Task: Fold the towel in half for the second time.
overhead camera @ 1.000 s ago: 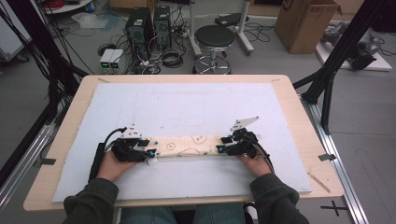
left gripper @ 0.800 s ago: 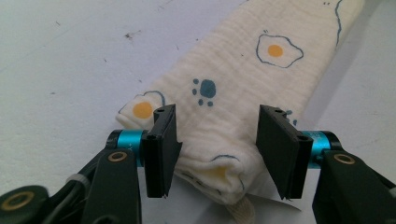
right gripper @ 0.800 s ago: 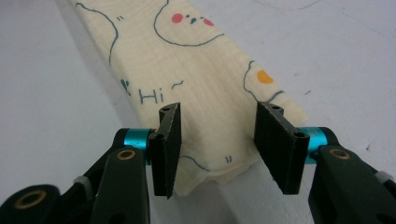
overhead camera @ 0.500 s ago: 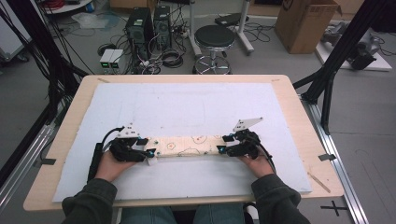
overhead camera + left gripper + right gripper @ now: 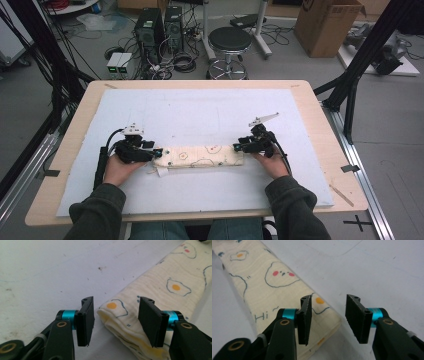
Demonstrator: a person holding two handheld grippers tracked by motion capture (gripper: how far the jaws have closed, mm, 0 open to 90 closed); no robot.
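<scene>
Though folded, cloth [image 5: 199, 155] between tongs [image 5: 159, 152]

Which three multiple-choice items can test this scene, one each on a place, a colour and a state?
1. Where does the folded cloth lie?
A. on the stool
B. on the white mat, between the two grippers
C. on the floor

2. What colour are the yolks of the eggs printed on the cloth?
A. orange
B. green
C. purple

3. How do the jaws of the left gripper stand?
A. clamped on the cloth
B. apart, with the cloth's end between them
C. shut on nothing

Key: 1 B, it rests between both grippers in the high view; 2 A, orange dots show; 3 B, a gap shows beside one pad.
</scene>
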